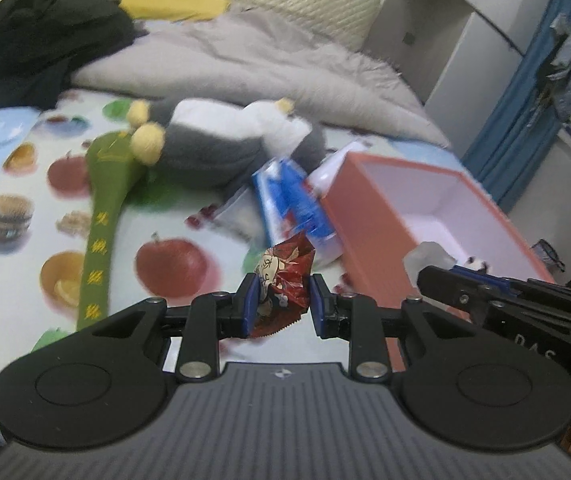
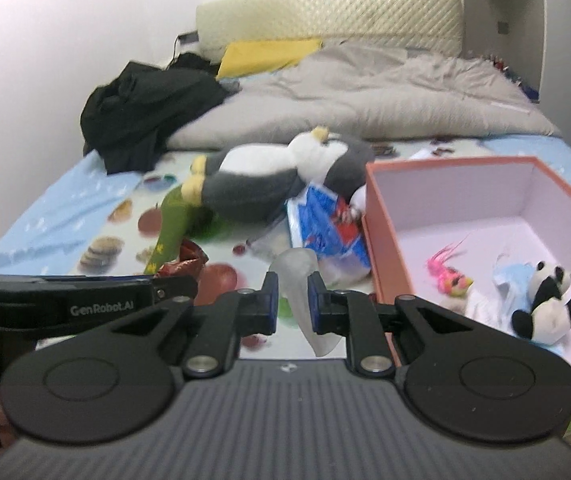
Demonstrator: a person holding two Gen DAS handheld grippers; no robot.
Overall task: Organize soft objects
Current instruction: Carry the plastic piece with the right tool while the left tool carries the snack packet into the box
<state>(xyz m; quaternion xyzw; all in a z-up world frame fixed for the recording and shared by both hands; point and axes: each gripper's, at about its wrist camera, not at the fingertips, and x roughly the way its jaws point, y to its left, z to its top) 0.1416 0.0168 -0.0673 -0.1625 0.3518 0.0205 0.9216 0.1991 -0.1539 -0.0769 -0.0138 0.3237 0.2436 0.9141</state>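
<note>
My left gripper is shut on a crumpled red snack packet, held above the fruit-print sheet. My right gripper is shut on a limp translucent plastic piece, just left of the open pink box. Inside the box lie a small panda plush, a pink toy and a light blue cloth. A grey and white penguin plush lies on the bed beyond both grippers. Beside it are a long green fabric piece and a blue and white packet.
A rumpled grey duvet covers the far half of the bed. Black clothes are heaped at the back left, with a yellow pillow by the cream headboard. White cabinets and hanging clothes stand to the right.
</note>
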